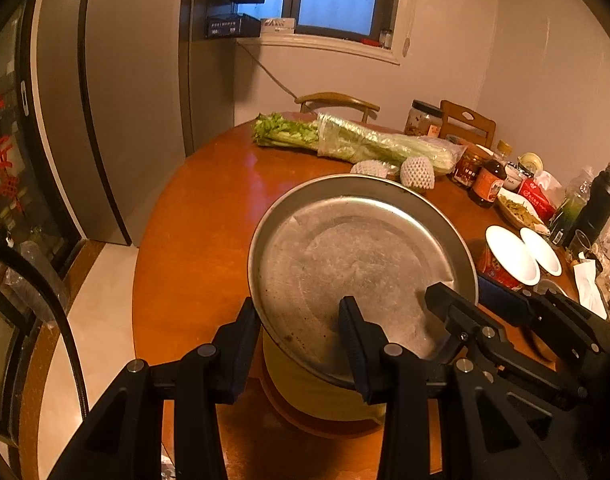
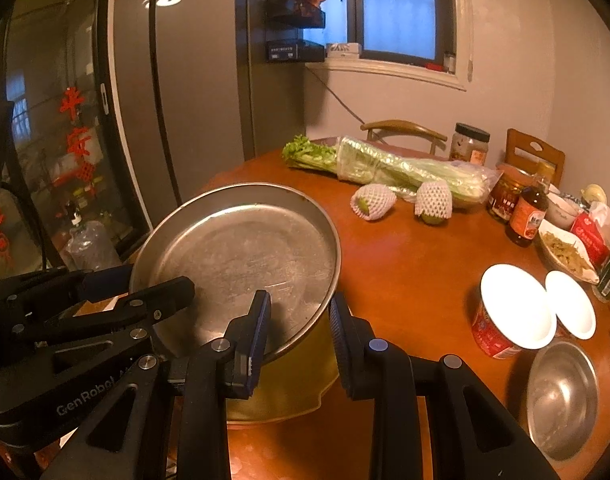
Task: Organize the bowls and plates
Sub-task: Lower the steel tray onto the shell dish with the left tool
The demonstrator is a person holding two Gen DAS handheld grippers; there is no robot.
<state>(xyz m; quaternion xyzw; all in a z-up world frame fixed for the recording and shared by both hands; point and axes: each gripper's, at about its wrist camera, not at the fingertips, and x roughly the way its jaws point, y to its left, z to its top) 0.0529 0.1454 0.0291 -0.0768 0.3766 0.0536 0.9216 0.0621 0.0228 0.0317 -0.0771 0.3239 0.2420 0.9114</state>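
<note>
A large round steel plate [image 1: 357, 264] [image 2: 245, 256] sits tilted on top of a yellow plate [image 1: 317, 392] [image 2: 289, 384], which rests on a brown plate [image 1: 305, 424] on the wooden table. My left gripper [image 1: 301, 324] is open, its fingers astride the steel plate's near rim. My right gripper [image 2: 301, 312] is open too, astride the plate's right rim; it also shows in the left wrist view [image 1: 457, 300]. A small steel bowl [image 2: 561, 396] sits at the right table edge.
Two white-lidded red cups [image 2: 513, 312] stand right of the plates. Wrapped celery [image 2: 385, 168], two netted fruits [image 2: 373, 200], jars, a sauce bottle [image 2: 527, 216] and a dish of food [image 2: 565, 252] crowd the far and right side. A fridge [image 2: 185, 92] stands to the left.
</note>
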